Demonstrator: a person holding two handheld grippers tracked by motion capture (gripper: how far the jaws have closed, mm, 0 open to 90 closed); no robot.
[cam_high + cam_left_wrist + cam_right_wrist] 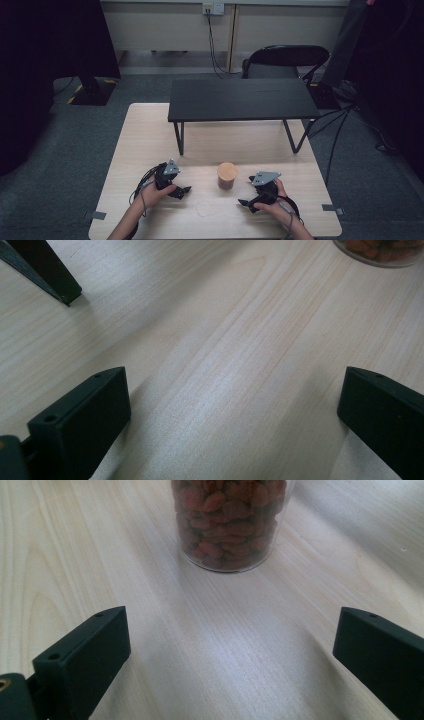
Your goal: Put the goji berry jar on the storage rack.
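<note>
Nearest me, the person's forearms reach in low, the left gripper (186,190) at seven o'clock and the right gripper (242,202) at five, both with jaws spread wide and empty. Between them, at table centre, stands a clear jar (227,176) of reddish dried fruit with a wooden lid. It looks rigid, smooth and slippery, probably breakable; I'd clamp mid-wall, below the lid.
</note>
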